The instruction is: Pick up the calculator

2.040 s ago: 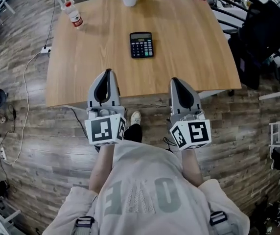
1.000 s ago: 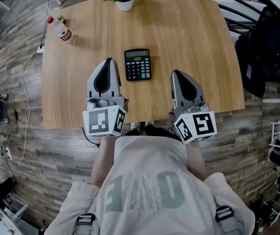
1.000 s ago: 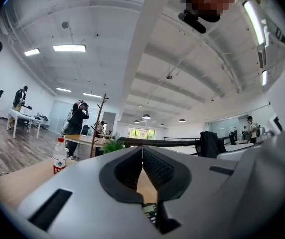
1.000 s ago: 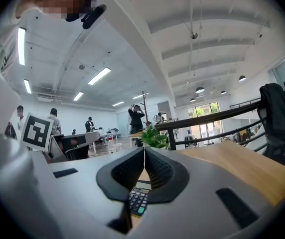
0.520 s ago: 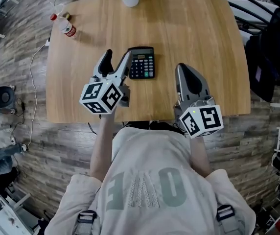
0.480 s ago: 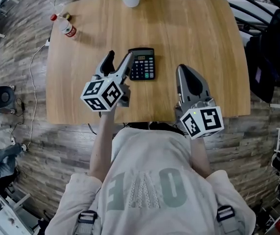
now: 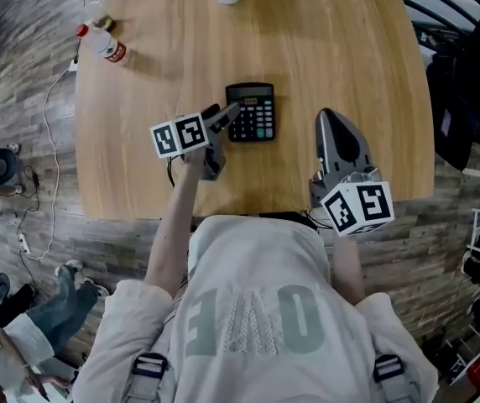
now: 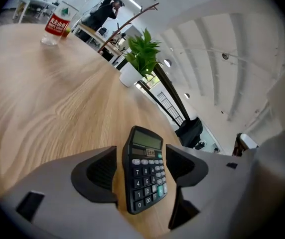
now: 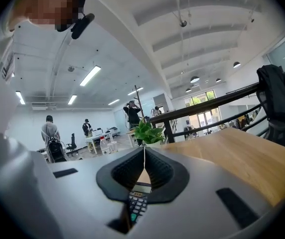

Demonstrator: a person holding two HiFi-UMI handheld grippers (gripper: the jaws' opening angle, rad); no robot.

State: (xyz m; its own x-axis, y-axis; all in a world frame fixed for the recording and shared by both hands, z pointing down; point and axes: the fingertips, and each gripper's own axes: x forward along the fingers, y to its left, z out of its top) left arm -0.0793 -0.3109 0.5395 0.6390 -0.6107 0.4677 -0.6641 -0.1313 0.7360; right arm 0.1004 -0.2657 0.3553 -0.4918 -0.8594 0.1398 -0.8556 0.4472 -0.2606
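A pale wooden table [image 7: 332, 40] in an open office holds the calculator [image 7: 251, 112], which lies flat with its keys up. The left gripper [image 8: 142, 156] is low over the tabletop with its jaws spread wide, one on each long side of the calculator. Wood shows between the pads and the case, so nothing is clamped yet. This straddling pose probably lines up a squeeze across the narrow width. The calculator's long axis runs straight ahead between those jaws, with the display at the far end and the bottom key row nearest the gripper. The right gripper [image 7: 334, 122] hangs off to the side with its jaws pressed together and empty, apparently just waiting.
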